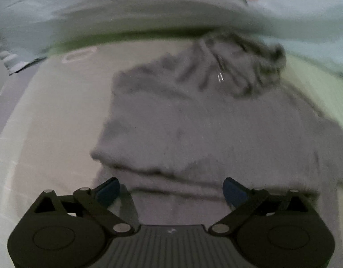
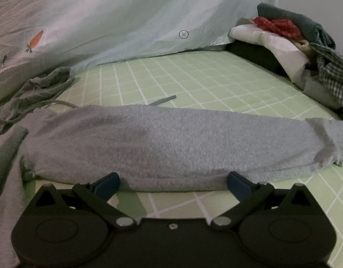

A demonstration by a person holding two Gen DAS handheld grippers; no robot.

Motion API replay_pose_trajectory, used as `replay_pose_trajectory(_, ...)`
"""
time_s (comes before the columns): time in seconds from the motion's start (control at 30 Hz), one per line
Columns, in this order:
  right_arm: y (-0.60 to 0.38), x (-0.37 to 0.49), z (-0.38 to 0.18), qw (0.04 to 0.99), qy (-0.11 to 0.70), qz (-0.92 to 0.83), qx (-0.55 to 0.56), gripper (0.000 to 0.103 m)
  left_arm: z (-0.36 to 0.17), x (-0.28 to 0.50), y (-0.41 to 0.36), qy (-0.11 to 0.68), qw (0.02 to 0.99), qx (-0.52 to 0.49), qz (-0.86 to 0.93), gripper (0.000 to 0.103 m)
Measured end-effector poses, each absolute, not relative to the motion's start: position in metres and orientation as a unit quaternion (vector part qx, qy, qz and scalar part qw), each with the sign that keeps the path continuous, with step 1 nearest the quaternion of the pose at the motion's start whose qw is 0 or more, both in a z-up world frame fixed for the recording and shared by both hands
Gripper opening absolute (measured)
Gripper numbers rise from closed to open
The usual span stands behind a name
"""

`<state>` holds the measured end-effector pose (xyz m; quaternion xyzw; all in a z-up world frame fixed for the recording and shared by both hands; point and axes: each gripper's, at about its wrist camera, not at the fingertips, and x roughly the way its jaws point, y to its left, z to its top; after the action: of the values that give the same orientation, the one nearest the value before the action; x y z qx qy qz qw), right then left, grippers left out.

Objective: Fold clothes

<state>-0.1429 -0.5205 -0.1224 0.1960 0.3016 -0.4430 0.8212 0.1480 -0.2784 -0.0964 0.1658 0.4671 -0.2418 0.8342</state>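
The grey hoodie (image 1: 193,129) lies flat on the green checked bed sheet (image 2: 193,78), probably spread out so that it can be folded part by part. In the left wrist view its body runs away from the camera, with the crumpled hood (image 1: 238,67) at the far end beside the pale quilt (image 1: 149,11). In the right wrist view one sleeve (image 2: 171,138) lies across the picture, its long axis from left to right and its cuff (image 2: 327,138) pointing right. The left gripper (image 1: 171,189) hangs over the near edge of the hoodie with jaws wide apart, holding nothing. The right gripper (image 2: 172,184) is also wide apart and empty, just beside the near edge of the sleeve, I think ready to take it. A pile of other clothes (image 2: 294,35) waits far right.
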Motion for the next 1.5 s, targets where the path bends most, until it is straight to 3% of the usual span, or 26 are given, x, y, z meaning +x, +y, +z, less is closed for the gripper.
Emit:
replay_pose_trajectory(0.07, -0.526, -0.148, -0.121, 0.819, 0.302, -0.447, 0.195, 0.103, -0.104, 0.144, -0.277, 0.469, 0.834, 0.167, -0.239, 0.103)
replay_pose_trajectory(0.6, -0.655, -0.252, -0.133, 0.71, 0.273, -0.612, 0.217, 0.103, -0.108, 0.145, -0.269, 0.473, 0.834, 0.145, -0.243, 0.103)
replay_pose_trajectory(0.9, -0.665, -0.264, -0.138, 0.699, 0.27, -0.615, 0.246, 0.103, -0.108, 0.145, -0.268, 0.474, 0.834, 0.144, -0.245, 0.103)
replay_pose_trajectory(0.93, -0.664, -0.264, -0.137, 0.701, 0.27, -0.612, 0.247, 0.097, -0.108, 0.145, -0.268, 0.473, 0.834, 0.143, -0.245, 0.103)
replay_pose_trajectory(1.0, -0.659, -0.264, -0.133, 0.704, 0.266, -0.612, 0.243, 0.056, -0.108, 0.145, -0.268, 0.472, 0.835, 0.143, -0.245, 0.103)
replay_pose_trajectory(1.03, -0.657, -0.264, -0.13, 0.705, 0.266, -0.612, 0.241, 0.008, -0.109, 0.145, -0.268, 0.472, 0.835, 0.142, -0.245, 0.103)
replay_pose_trajectory(1.5, -0.6, -0.182, -0.07, 0.809, 0.193, -0.475, 0.289, 0.009, -0.109, 0.143, -0.265, 0.464, 0.838, 0.14, -0.249, 0.103)
